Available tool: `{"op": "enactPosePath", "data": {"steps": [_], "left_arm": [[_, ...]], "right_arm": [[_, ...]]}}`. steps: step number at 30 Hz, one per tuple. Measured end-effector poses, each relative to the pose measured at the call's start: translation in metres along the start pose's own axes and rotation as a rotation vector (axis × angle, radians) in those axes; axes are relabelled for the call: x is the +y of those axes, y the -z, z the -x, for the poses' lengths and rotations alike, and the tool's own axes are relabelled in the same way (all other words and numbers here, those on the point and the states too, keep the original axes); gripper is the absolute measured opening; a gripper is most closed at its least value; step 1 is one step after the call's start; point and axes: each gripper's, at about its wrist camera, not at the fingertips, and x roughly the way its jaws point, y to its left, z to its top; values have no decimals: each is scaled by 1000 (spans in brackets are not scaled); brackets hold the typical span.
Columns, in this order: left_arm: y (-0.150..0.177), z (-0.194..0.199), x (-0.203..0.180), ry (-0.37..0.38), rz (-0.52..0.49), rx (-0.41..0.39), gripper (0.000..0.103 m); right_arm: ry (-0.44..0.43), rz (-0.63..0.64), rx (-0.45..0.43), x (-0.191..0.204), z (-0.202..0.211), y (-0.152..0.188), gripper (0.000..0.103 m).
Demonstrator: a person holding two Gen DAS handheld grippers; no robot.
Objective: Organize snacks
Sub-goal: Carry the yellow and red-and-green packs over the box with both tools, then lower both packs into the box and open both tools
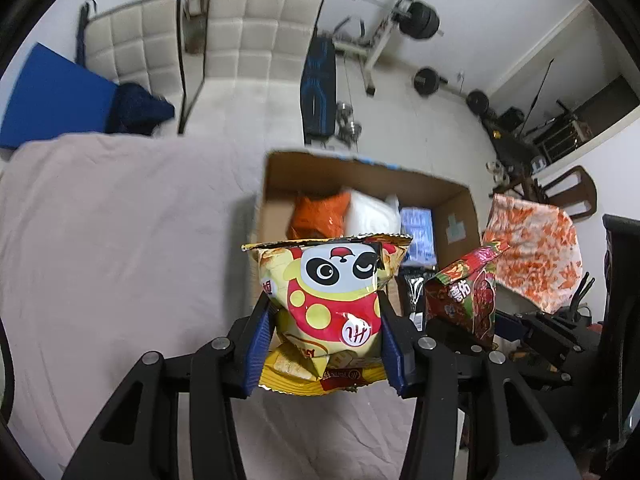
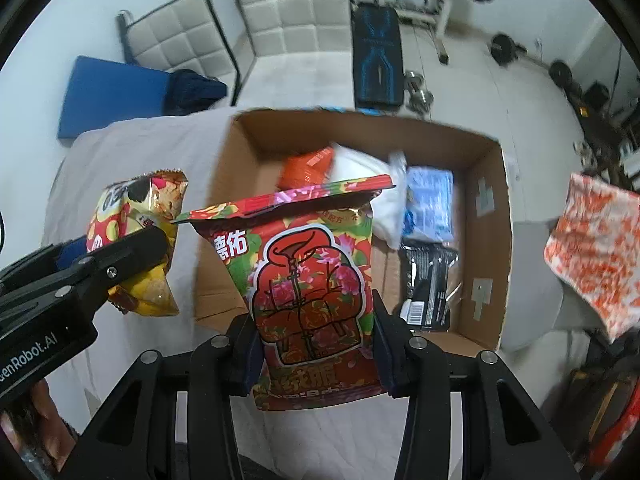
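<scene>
Left wrist: pale wrinkled bedsheet (image 1: 120, 240), quilted cream chairs (image 1: 256, 28) and weight bench (image 1: 318, 88) behind. Left gripper (image 1: 326, 320) clamps glossy yellow panda snack bag (image 1: 332, 292), held short of the open cardboard box (image 1: 456, 208)

Right wrist: right gripper (image 2: 316, 332) clamps crinkly red floral snack bag (image 2: 308, 280) at the box's near edge; orange (image 2: 306, 168), white (image 2: 368, 176), blue (image 2: 430, 204), black (image 2: 428, 280) packets lie inside

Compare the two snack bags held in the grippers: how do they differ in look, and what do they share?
The panda bag is yellow with a winking cartoon panda; the red bag has a flowered jacket drawing. The left gripper holds the panda bag; the right gripper holds the red bag. The panda bag looks puffy, the red bag flatter. Both are sealed, held upright and outside the box.
</scene>
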Motion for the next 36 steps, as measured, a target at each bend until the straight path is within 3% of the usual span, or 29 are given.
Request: {"op": "enactPosePath", "data": {"steps": [12,17,25,31,36], "left_arm": [[-6,-115,-11,-56,23,224,45],[-7,-146,-6,-82,33,276,45],[-7,-169,-3,-107,35,332,46],[-3,-168,-8,-133,38,328,48],[-4,-155,-13,-167,10,299,60]], "right_arm": [[-24,-136,136,-52,-102,-15,48],[-19,-147,168,-61,-128,-18,48],[-22,-150,204,-56,-151,-20,48],[-23,-149,213,-53,-160,-23,49],[-1,-135,206,-57,-153,-24,55]]}}
